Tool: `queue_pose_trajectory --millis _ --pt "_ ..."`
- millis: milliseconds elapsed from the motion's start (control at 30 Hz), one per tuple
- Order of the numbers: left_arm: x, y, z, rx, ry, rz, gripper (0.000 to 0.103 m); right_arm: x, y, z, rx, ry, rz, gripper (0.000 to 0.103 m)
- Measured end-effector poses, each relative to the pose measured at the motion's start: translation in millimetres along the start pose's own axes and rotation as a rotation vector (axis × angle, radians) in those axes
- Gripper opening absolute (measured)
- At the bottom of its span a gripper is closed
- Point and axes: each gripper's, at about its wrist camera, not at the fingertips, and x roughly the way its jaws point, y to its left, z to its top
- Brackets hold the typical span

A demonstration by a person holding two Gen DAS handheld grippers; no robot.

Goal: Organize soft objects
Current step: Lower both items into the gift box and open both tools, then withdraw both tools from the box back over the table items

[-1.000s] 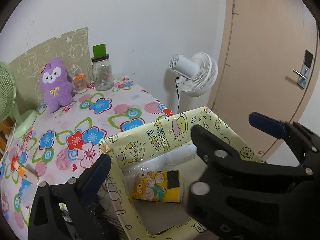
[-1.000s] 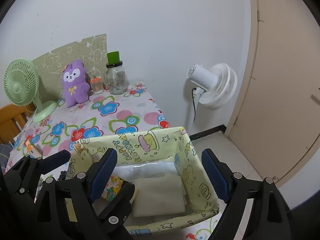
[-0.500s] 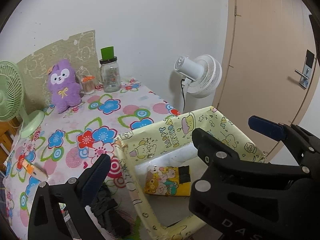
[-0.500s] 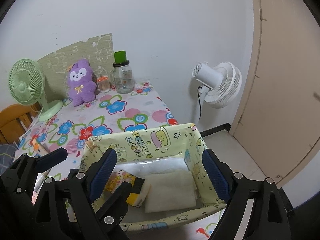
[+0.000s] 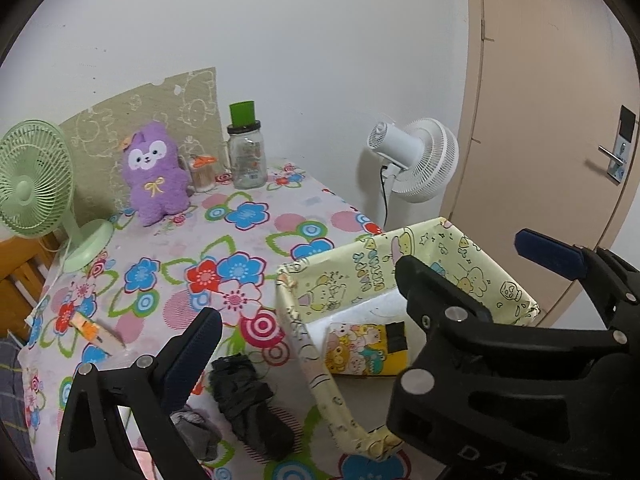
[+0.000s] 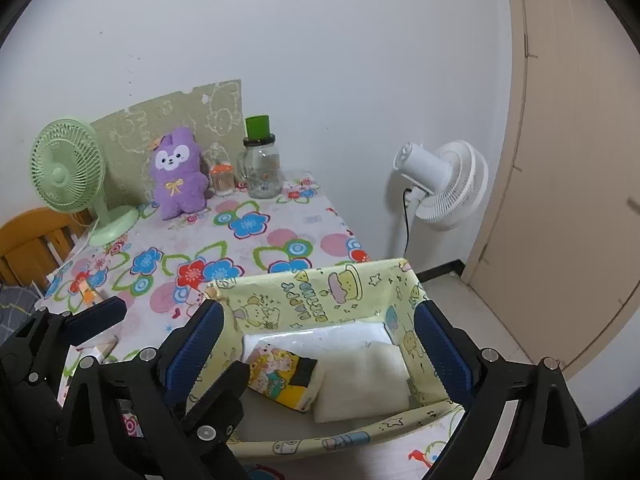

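Observation:
A yellow cartoon-print box (image 5: 360,276) (image 6: 304,300) stands at the near right corner of the flowered table (image 5: 248,240). In it lie a yellow cartoon packet (image 5: 364,354) (image 6: 280,376) and a folded white cloth (image 6: 360,380). My left gripper (image 5: 366,280) is open and empty, hovering over the box's left wall. My right gripper (image 6: 320,312) hangs above the box with its jaws opening; the pads touch nothing. A black bundle (image 5: 248,400) and a grey cloth (image 5: 196,432) lie left of the box. A purple plush toy (image 5: 154,172) (image 6: 178,172) sits by the wall.
Along the back stand a green desk fan (image 5: 36,184), a glass jar with a green lid (image 5: 246,152) and a small orange-lidded pot (image 5: 202,170). A white floor fan (image 6: 444,184) and a door (image 5: 560,120) are to the right. A wooden chair (image 6: 28,240) is at left.
Both grippers have drawn back and slightly up from the box, so more table shows. The black bundle and grey cloth have come into view. The right jaws stand a little wider.

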Motion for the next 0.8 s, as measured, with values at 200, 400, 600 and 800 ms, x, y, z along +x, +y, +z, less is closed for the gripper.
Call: queue_pose_trajectory --millis 200,400,600,800 --pt "-9.3 10.4 -2.0 -0.012 -0.007 0.027 0.103 -8.3 10.4 1.6 -0.018 -0.016 0.004 0.099" --pt "-20.2 23.0 -5.0 -0.026 -0.024 0.053 0.103 -15.8 21.7 2.3 -0.029 -0.027 0.017 0.100" --pt "-32.7 33.4 -7.2 -0.038 -0.046 0.071 0.103 -25.0 33.8 4.5 -0.046 -0.049 0.028 0.101" --pt "-45.1 42.5 -9.6 -0.047 -0.063 0.091 0.103 -35.5 47.4 6.1 -0.066 -0.074 0.047 0.103"
